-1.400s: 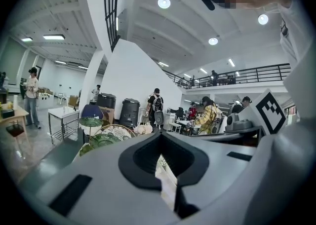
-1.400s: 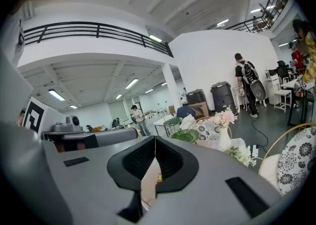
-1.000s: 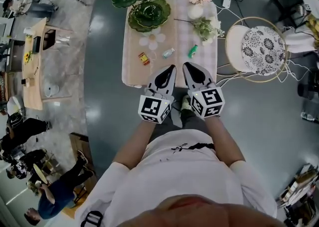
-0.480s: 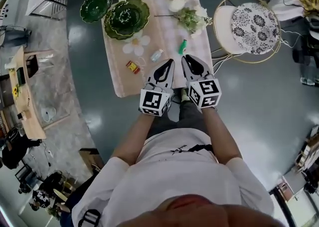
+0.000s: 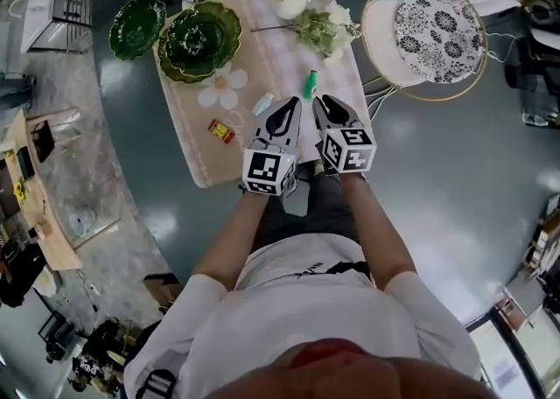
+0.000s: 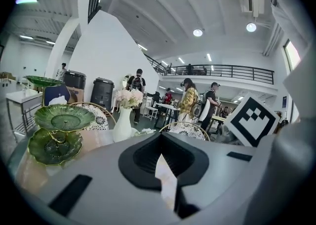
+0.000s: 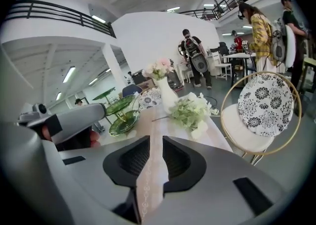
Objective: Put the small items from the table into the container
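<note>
While both grippers hover side by side over the near end of the tabletop (image 5: 282,63), nothing is picked up yet: the small items all lie on the pink cloth ahead of them. The green little bottle (image 5: 310,84) lies just beyond the right gripper (image 5: 320,100). The clear little bottle (image 5: 262,105) lies just beside the tip of the left gripper (image 5: 290,101), and a red-and-yellow packet (image 5: 220,130) lies farther left.

The right gripper's fingers are opening, with a narrow slit between them and only cloth showing through. I take that as readying for the green bottle straight ahead. The left gripper's fingers meet at the tips with nothing between them, so that hand looks to be waiting its turn.

The green two-tier dish (image 5: 179,63) at the far left of the tabletop shows nothing in it. It seems the likeliest container, and it stands well apart from the items, so each will need carrying across.
</note>
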The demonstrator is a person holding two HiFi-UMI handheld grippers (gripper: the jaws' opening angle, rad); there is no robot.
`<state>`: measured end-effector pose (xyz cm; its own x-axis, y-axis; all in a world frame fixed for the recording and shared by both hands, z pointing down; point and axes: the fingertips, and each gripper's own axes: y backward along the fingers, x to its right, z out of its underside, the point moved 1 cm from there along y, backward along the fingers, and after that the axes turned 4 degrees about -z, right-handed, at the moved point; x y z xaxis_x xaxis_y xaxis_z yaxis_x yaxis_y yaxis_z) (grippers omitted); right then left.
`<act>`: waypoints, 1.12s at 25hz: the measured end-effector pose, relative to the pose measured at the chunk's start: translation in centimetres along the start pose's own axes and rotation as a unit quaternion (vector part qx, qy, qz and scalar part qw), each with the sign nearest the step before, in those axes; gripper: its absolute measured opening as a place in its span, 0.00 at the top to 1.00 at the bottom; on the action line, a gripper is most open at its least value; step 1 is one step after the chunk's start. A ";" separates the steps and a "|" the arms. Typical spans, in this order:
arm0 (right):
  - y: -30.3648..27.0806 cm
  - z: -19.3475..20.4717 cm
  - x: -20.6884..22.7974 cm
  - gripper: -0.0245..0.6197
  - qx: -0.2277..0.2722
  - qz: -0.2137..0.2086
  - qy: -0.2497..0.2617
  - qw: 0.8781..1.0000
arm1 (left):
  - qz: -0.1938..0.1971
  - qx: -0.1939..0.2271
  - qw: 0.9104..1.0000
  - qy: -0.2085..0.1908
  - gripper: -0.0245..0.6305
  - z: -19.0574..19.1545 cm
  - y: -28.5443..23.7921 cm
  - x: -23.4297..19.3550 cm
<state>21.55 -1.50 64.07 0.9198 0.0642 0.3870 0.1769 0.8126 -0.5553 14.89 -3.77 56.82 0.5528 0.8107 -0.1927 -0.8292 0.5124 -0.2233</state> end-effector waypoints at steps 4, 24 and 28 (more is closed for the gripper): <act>-2.8 2.5 2.0 0.81 -0.023 0.023 -0.023 0.999 | 0.000 -0.006 1.000 0.004 0.95 1.7 -0.5 -1.1; -10.1 8.6 6.5 0.69 -0.113 0.094 -0.078 0.986 | 0.016 -0.030 0.999 0.004 0.95 5.3 -1.2 -3.6; -11.0 9.2 6.3 0.69 -0.128 0.089 -0.091 0.984 | 0.012 -0.029 0.999 0.006 0.95 5.3 -1.3 -3.9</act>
<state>22.17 -4.68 79.39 0.8707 0.3129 0.3795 0.1227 0.6089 -0.7837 13.36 -6.07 62.93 0.5333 0.8195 -0.2098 -0.8367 0.4744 -0.2735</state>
